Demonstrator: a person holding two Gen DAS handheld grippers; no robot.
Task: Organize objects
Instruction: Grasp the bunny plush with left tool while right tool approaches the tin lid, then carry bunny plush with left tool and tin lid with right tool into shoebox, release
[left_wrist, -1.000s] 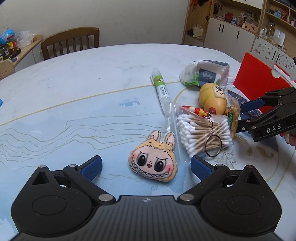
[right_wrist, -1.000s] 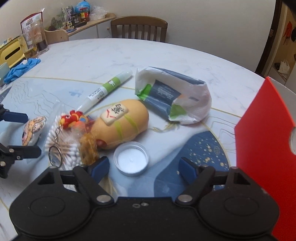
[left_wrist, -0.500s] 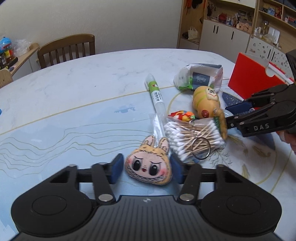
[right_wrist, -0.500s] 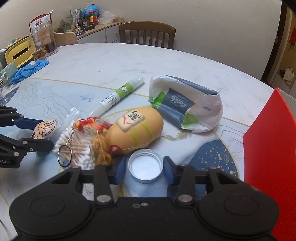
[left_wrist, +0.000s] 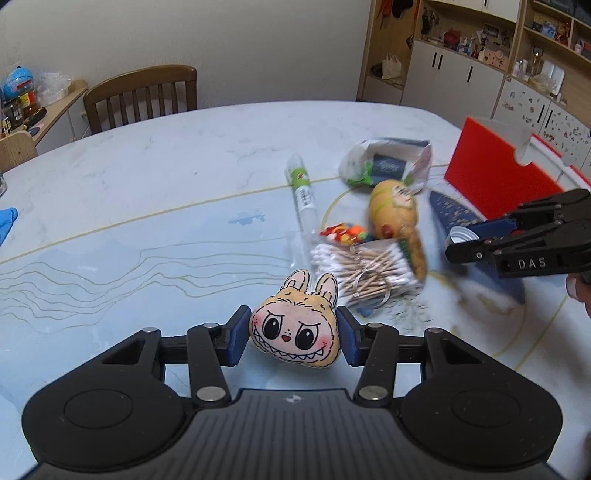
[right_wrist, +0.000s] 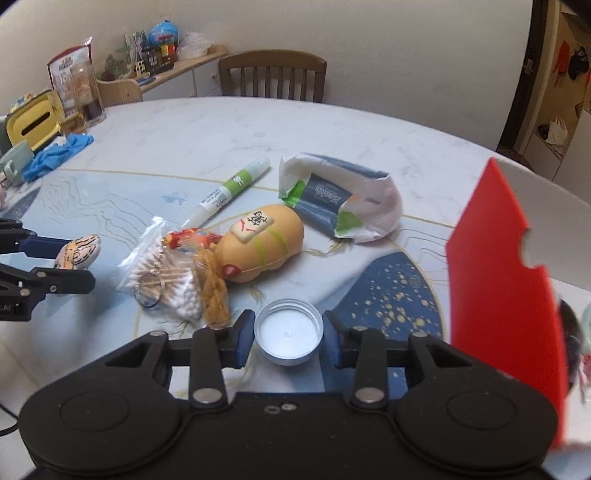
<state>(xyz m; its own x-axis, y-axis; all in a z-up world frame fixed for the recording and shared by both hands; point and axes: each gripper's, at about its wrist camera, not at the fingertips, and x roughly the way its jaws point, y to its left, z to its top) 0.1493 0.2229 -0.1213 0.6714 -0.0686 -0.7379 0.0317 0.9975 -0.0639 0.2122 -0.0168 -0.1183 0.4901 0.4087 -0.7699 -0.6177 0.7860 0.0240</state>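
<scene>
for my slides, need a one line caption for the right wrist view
Right gripper shut on a white bottle cap beside cotton swabs, red bin at right.

Tan rabbit-eared plush (left_wrist: 294, 338) with black eyes and pink cheeks — white cap (right_wrist: 288, 332), red board (right_wrist: 502, 295), pale blue table (left_wrist: 147, 221) with thin gold lines.

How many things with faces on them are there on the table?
2: the bunny-eared plush face held in the left gripper, and the yellow squishy toy lying mid-table beside the cotton swabs. Others may be hidden.
</scene>
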